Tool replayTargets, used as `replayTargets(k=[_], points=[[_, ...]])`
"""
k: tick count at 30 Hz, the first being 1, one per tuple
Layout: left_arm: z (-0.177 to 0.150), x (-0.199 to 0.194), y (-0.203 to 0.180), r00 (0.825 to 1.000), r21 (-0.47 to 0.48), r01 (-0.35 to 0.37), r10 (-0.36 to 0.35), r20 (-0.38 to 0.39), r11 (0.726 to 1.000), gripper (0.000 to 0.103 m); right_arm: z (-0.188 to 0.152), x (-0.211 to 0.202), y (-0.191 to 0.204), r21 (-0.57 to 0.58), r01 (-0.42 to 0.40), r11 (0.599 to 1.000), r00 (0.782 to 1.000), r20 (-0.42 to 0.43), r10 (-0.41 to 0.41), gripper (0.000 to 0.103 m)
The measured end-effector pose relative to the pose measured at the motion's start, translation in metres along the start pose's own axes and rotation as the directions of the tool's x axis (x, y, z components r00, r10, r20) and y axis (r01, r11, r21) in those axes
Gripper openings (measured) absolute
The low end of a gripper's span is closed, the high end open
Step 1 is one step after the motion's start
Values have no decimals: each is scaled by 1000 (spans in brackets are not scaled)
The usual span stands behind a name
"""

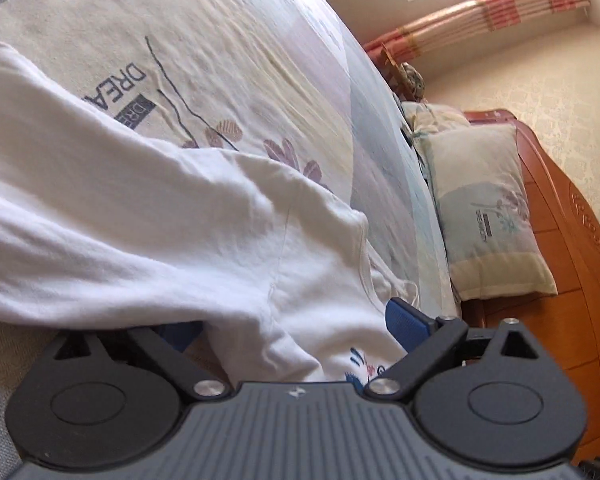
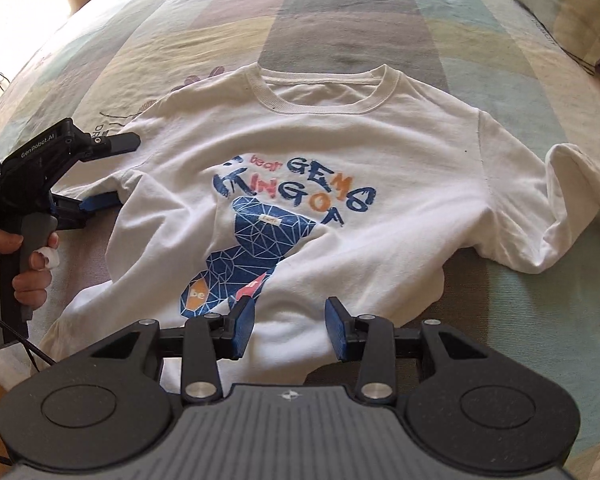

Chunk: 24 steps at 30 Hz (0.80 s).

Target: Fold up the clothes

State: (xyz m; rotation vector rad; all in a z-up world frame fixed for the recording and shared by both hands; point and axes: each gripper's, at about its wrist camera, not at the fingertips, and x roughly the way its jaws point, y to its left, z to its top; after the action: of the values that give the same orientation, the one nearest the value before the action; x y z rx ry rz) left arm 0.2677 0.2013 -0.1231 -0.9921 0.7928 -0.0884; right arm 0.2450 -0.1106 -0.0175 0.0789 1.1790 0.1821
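A white T-shirt (image 2: 380, 152) with a blue bear print and "KING OF GEMS" lettering lies face up on the bed, collar at the far side. Its right sleeve (image 2: 572, 208) is bunched and folded over. My right gripper (image 2: 290, 320) is open just above the near hem, with white cloth below the gap between its blue pads. My left gripper (image 2: 116, 172) is open at the shirt's left sleeve, one finger above the cloth and one at its edge. In the left wrist view the T-shirt (image 1: 140, 220) fills the gap of the left gripper (image 1: 292, 320) and hides part of one pad.
The patterned bedsheet (image 2: 340, 12) covers the bed. Pillows (image 1: 488, 208) lean on a wooden headboard (image 1: 560, 240), with another pillow (image 2: 560, 0) at the far right. A hand (image 2: 28, 276) holds the left gripper's handle, trailing a cable (image 2: 32, 352). A striped curtain (image 1: 480, 12) hangs by the window.
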Motion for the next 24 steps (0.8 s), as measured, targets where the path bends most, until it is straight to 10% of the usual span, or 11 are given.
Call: replayTargets(k=[5, 8, 10, 17, 24], points=[[-11, 5, -20, 996, 82, -81, 82, -17, 993, 92, -3, -1, -25, 49, 10, 999, 1000, 12, -10, 47], [-3, 8, -28, 976, 164, -210, 217, -25, 964, 32, -4, -2, -37, 69, 16, 998, 1000, 13, -16, 47], [12, 2, -17, 966, 115, -255, 257, -3, 960, 18, -5, -2, -45, 80, 19, 997, 1000, 14, -20, 47], [64, 2, -27, 935, 235, -354, 335, 116, 906, 12, -8, -4, -62, 84, 31, 996, 999, 18, -32, 47], [61, 14, -34, 921, 353, -382, 386, 63, 854, 21, -12, -2, -72, 105, 47, 993, 999, 10, -49, 49]])
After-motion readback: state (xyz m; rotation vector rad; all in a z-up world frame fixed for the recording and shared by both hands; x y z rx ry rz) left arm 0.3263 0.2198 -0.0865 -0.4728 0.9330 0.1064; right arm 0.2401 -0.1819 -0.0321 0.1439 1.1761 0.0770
